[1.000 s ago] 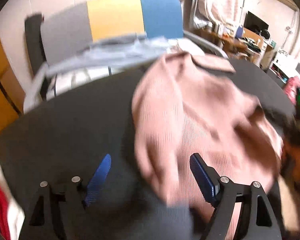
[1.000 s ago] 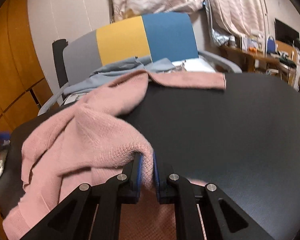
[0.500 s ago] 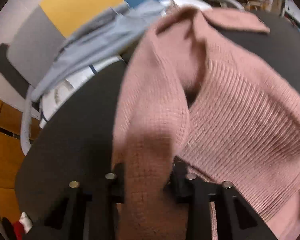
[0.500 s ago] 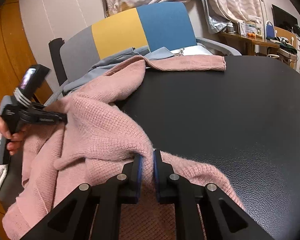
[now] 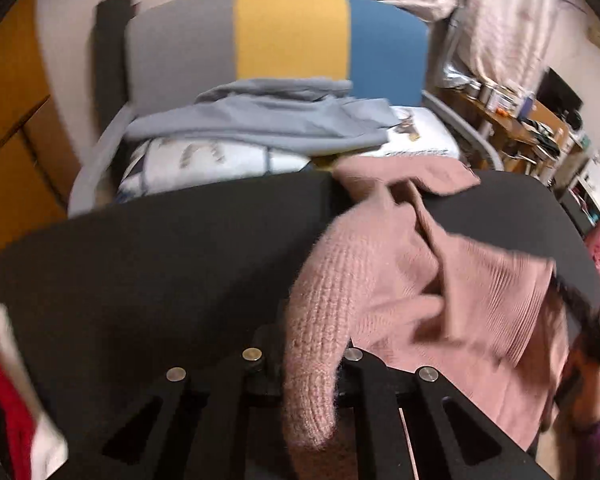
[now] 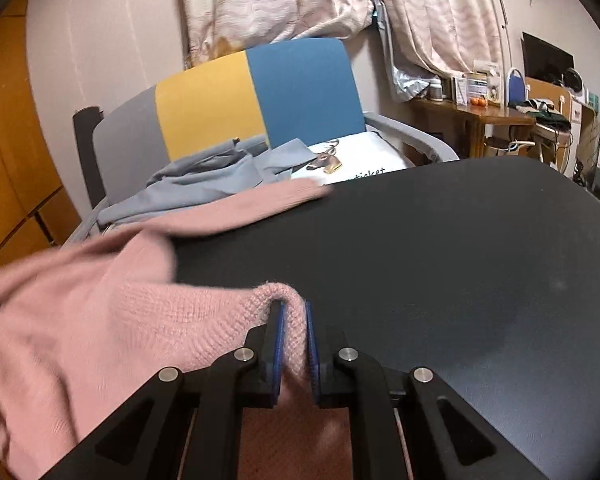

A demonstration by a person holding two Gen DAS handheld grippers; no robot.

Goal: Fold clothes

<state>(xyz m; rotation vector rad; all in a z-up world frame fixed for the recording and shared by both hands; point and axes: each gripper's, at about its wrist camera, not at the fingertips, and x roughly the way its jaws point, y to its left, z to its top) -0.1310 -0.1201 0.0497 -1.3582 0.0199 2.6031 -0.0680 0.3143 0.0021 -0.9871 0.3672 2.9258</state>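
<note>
With both grippers closed on the pink sweater (image 5: 400, 280), I am mid-spread — trying to get the garment flat on the black table (image 6: 440, 248) before any fold. My left gripper (image 5: 300, 356) pinches a thick knit roll that drapes over and hides its fingertips, so I read the clamp from the cloth bunched between the arms. My right gripper (image 6: 294, 344) nips a narrow loop of edge between its blue pads (image 6: 278, 344); that grip is plain to see.

The sweater lies bunched across the table, one sleeve trailing toward the far edge near the chair (image 6: 260, 92), where grey clothes (image 5: 260, 124) are heaped on a white cushion (image 6: 356, 160).

To do this well, I judge:
- draw the two grips apart evenly, keeping the cloth low over the table;
- pull until the bunched middle smooths out, no harder — the loose knit will likely stretch;
- watch the trailing sleeve so it doesn't slip off the far edge;
- the right pinch is shallow and may slide out under tension.
</note>
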